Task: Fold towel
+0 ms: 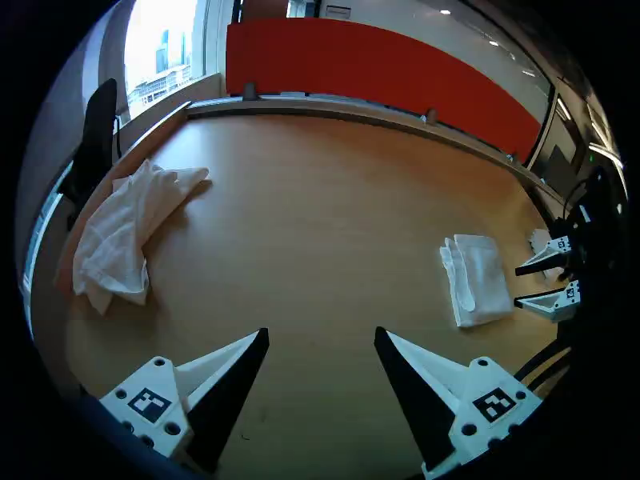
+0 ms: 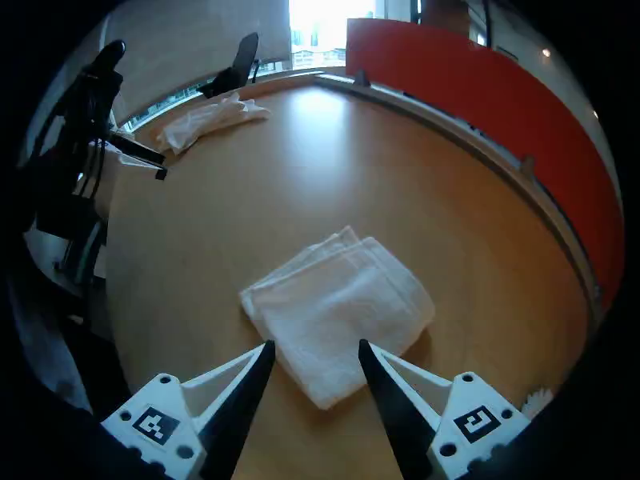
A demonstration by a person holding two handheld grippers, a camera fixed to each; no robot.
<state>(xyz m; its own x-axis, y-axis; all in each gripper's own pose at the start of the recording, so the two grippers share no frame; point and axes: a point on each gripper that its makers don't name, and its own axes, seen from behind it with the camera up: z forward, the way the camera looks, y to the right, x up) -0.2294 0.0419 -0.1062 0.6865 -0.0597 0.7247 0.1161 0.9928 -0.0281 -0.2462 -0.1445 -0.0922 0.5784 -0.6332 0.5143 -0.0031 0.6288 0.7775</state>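
Observation:
A white folded towel [image 2: 340,316] lies flat on the wooden table, just past my right gripper [image 2: 316,356], which is open with its tips over the towel's near edge. In the left gripper view the same folded towel [image 1: 478,278] sits at the right, with the right gripper [image 1: 524,286] beside it. A crumpled white towel [image 1: 128,232] lies at the table's far left; in the right gripper view this crumpled towel [image 2: 210,120] is at the far end. My left gripper [image 1: 320,352] is open over bare table, and appears as the left gripper [image 2: 156,164] far off.
The wooden table [image 1: 320,216] has a raised rim and a red partition [image 1: 384,68] along its back. A black chair [image 1: 94,140] stands by the window at the left. A small white object [image 1: 540,238] lies near the table's right edge.

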